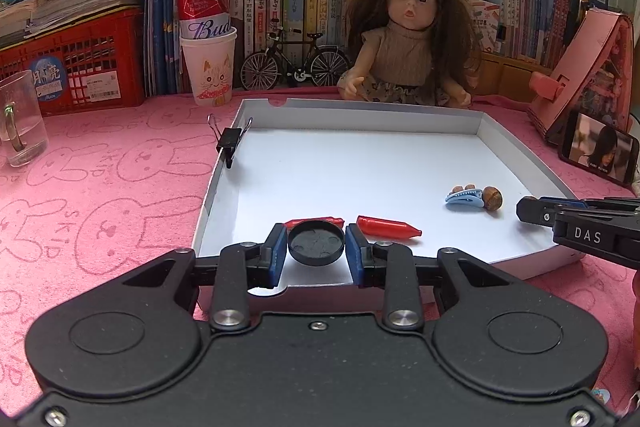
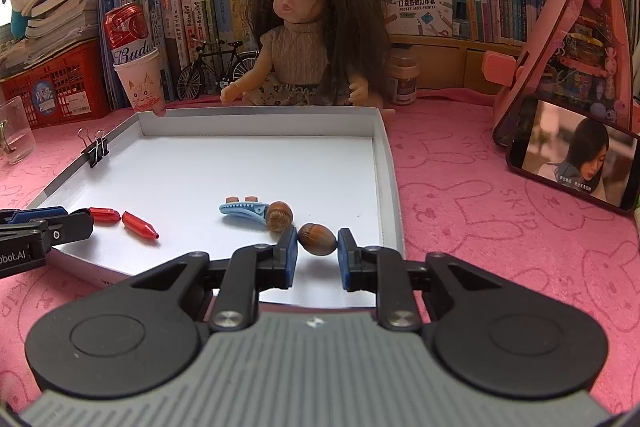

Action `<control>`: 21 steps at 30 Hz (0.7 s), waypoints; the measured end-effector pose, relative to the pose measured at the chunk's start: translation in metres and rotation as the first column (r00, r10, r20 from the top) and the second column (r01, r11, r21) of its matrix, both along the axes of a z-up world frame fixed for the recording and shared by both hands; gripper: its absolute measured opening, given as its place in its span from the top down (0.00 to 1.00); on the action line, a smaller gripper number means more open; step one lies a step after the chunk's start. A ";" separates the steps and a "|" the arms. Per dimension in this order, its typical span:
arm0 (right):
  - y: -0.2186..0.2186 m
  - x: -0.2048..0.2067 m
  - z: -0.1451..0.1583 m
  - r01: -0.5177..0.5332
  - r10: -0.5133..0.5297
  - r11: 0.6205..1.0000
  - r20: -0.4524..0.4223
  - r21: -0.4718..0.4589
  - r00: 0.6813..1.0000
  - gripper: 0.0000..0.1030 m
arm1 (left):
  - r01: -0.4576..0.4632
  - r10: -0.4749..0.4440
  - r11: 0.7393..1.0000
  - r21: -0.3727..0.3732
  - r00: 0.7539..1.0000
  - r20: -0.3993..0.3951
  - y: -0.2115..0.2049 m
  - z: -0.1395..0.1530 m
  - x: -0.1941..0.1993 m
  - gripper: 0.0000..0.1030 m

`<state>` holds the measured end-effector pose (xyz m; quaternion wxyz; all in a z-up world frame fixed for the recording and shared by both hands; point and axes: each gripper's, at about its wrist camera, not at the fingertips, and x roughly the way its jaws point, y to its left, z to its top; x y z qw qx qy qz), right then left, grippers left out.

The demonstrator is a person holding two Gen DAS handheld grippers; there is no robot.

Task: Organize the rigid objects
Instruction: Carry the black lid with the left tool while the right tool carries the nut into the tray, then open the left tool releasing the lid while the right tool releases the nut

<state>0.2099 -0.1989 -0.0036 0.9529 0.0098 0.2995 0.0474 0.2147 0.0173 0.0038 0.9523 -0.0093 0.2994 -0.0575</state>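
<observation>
- Far left of both grippers: binder clip (image 1: 230, 143) clamped on the left wall of the white tray (image 1: 360, 106), well apart from everything else; already placed, by the look of it.
- Left gripper (image 1: 316, 247) clenched on a black round cap (image 1: 316, 242), held over the near edge of the tray; not yet set down.
- Just ahead of that gripper: two red crayon-like pieces (image 1: 390, 227) lying on the tray floor, one partly hidden behind the cap.
- Further right, ahead-left of the right gripper (image 2: 317, 251): blue hair clip (image 2: 244, 210) touching a hazelnut (image 2: 279, 215); both sorted.
- Right gripper grasping a second hazelnut (image 2: 317, 239), near the tray's right wall; possibly touching the floor, hard to tell.
- Remaining: release of cap and nut.
- Right view alone shows the held nut plainly; left view alone shows the cap.
</observation>
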 end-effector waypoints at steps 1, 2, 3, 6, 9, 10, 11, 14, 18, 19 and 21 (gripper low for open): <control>0.000 0.002 0.000 0.000 0.000 1.000 -0.003 0.004 1.000 0.75 | -0.004 0.004 1.000 -0.002 1.000 -0.003 0.000 -0.001 0.002 0.71; 0.001 0.004 -0.001 0.001 -0.001 1.000 -0.005 0.005 1.000 0.75 | -0.008 0.008 1.000 -0.004 1.000 -0.005 0.000 -0.001 0.004 0.71; 0.001 0.006 -0.001 0.001 -0.001 1.000 -0.006 0.006 1.000 0.75 | -0.011 0.011 1.000 -0.007 1.000 -0.009 0.000 -0.002 0.006 0.71; 0.004 0.011 -0.002 -0.002 0.002 1.000 -0.009 0.000 1.000 0.75 | -0.020 0.021 1.000 0.003 1.000 -0.010 -0.001 -0.004 0.012 0.71; 0.007 0.015 -0.003 -0.003 0.003 1.000 -0.005 -0.013 1.000 0.75 | -0.027 0.027 1.000 0.008 1.000 -0.009 -0.001 -0.005 0.016 0.71; 0.008 0.016 -0.004 -0.003 0.003 1.000 -0.005 -0.013 1.000 0.75 | -0.028 0.028 1.000 0.009 1.000 -0.009 -0.001 -0.005 0.017 0.71; 0.008 0.017 -0.004 -0.003 0.003 1.000 -0.005 -0.013 1.000 0.75 | -0.030 0.030 1.000 0.009 1.000 -0.008 -0.001 -0.005 0.017 0.71; 0.009 0.019 -0.004 -0.003 0.003 1.000 -0.007 -0.015 1.000 0.75 | -0.034 0.034 0.999 0.015 0.999 -0.008 -0.001 -0.005 0.019 0.71; 0.009 0.020 -0.004 -0.002 0.002 1.000 -0.007 -0.018 1.000 0.75 | -0.034 0.035 0.999 0.028 0.999 -0.005 -0.002 -0.006 0.018 0.71; 0.009 0.019 -0.004 -0.001 0.001 1.000 -0.008 -0.018 1.000 0.75 | -0.034 0.034 0.999 0.029 0.999 -0.004 -0.002 -0.006 0.018 0.71; 0.009 0.019 -0.004 -0.001 0.000 1.000 -0.007 -0.016 1.000 0.72 | -0.033 0.033 0.999 0.024 0.999 -0.006 -0.002 -0.005 0.018 0.71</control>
